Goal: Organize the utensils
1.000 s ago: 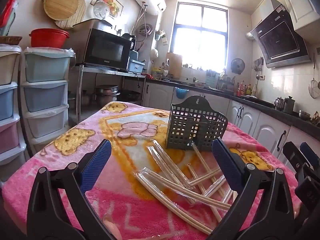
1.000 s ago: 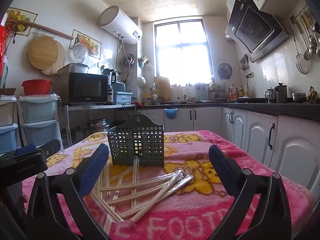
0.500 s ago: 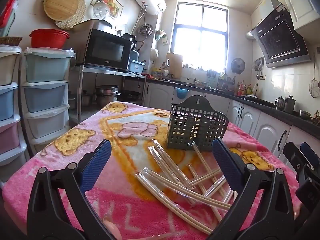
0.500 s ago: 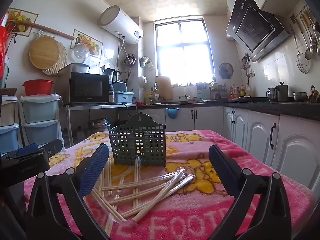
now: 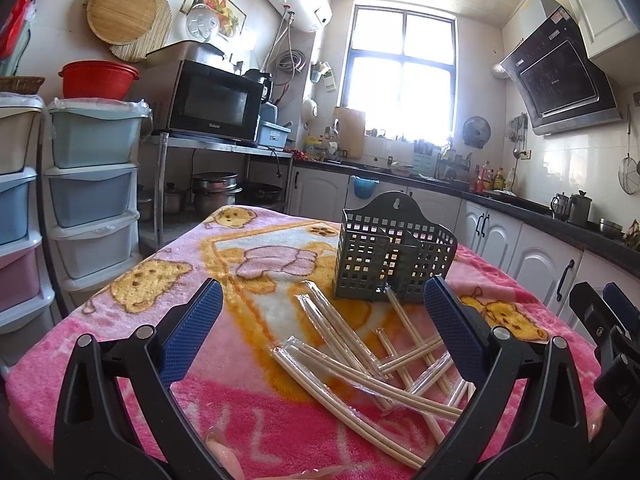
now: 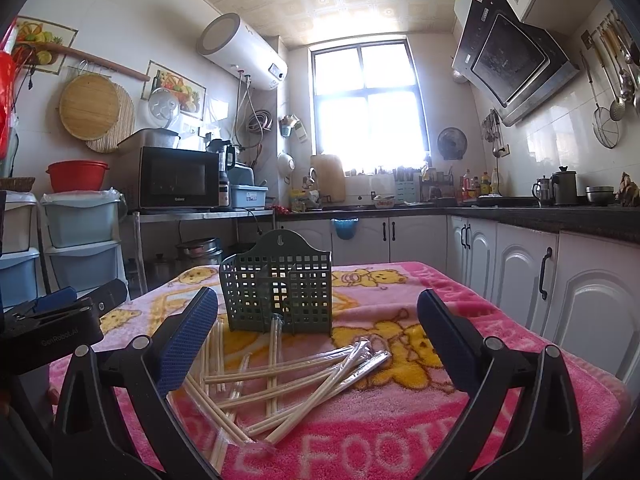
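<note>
1. We hold both hand-held grippers spread wide and empty: the left hand-held gripper (image 5: 320,328) and the right hand-held gripper (image 6: 318,330).
2. The chopsticks (image 6: 296,380) lie scattered in clear wrappers on the pink blanket (image 5: 132,320) covering the bench, just in front of the slotted holder (image 6: 276,284), which stands upright and looks empty.
3. From the left, the pile sits ahead and toward the right finger; from the right, ahead and slightly left.
4. Long axes cross at many angles, so neither hand looks clearly nearer; we judge a top stick lying across the jaws the easiest pick.
</note>
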`<state>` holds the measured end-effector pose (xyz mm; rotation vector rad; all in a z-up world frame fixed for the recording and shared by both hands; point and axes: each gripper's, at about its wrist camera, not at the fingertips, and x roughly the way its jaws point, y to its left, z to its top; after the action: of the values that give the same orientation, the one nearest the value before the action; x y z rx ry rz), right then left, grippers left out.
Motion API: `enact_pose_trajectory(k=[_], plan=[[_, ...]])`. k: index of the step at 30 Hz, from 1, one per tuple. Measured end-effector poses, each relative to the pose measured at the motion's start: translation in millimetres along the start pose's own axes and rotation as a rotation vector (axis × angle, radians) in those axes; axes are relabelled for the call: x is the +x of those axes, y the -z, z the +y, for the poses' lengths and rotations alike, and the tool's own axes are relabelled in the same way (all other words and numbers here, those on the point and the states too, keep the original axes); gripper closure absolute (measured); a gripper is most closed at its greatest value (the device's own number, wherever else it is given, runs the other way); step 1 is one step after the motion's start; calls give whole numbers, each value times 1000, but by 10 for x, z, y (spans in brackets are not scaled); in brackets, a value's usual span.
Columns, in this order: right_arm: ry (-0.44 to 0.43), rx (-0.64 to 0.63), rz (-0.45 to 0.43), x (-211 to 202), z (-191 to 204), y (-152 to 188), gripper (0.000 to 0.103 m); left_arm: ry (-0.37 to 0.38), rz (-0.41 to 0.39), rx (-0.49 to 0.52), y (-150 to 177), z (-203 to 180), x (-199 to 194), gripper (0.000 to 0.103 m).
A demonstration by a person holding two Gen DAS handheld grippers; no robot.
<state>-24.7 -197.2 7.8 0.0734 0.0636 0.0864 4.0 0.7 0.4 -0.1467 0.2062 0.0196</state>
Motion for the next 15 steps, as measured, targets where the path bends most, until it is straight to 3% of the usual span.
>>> enact_pose_trajectory(k=[15], plan=[[-1,1,0,8,2,14,6,0,-1,1,0,-1,8,10]])
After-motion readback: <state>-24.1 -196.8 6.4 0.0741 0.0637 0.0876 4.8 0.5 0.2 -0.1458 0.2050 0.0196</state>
